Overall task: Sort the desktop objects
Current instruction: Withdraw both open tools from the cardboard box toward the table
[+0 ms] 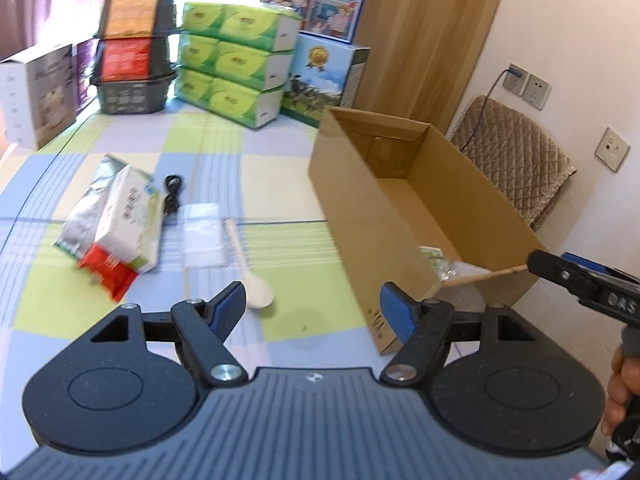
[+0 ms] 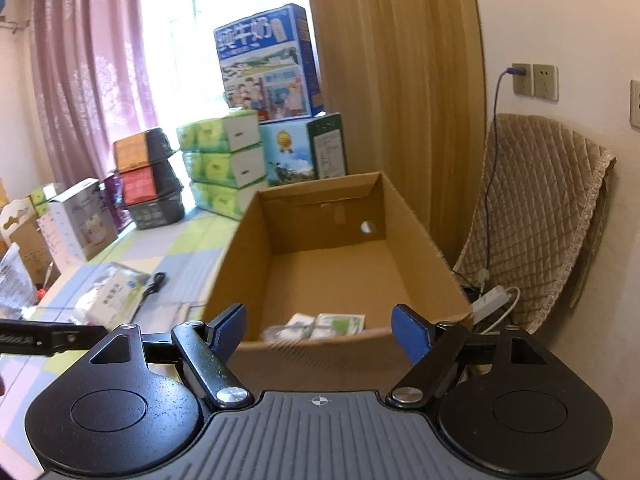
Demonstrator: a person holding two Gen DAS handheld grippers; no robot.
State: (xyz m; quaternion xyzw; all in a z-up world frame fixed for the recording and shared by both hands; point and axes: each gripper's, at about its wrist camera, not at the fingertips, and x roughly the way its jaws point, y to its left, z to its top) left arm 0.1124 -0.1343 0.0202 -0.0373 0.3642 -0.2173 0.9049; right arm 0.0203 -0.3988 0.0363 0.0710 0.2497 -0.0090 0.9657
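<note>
Matt brown corrugated cardboard box [image 2: 320, 240]; glossy foil pouch [image 1: 86, 204]; smooth pale plastic spoon [image 1: 250, 276]; checked cloth table cover [image 1: 224, 148]; quilted fabric chair cover [image 2: 536, 208].

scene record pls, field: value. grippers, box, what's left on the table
left gripper: open, empty, above the table near the spoon
right gripper: open, empty, at the box's near edge
cardboard box: open top, upright on the table
in box: small packets at the near end
on table: white spoon, black cable, clear bag, tissue pack, red packet
table cover: checked cloth
</note>
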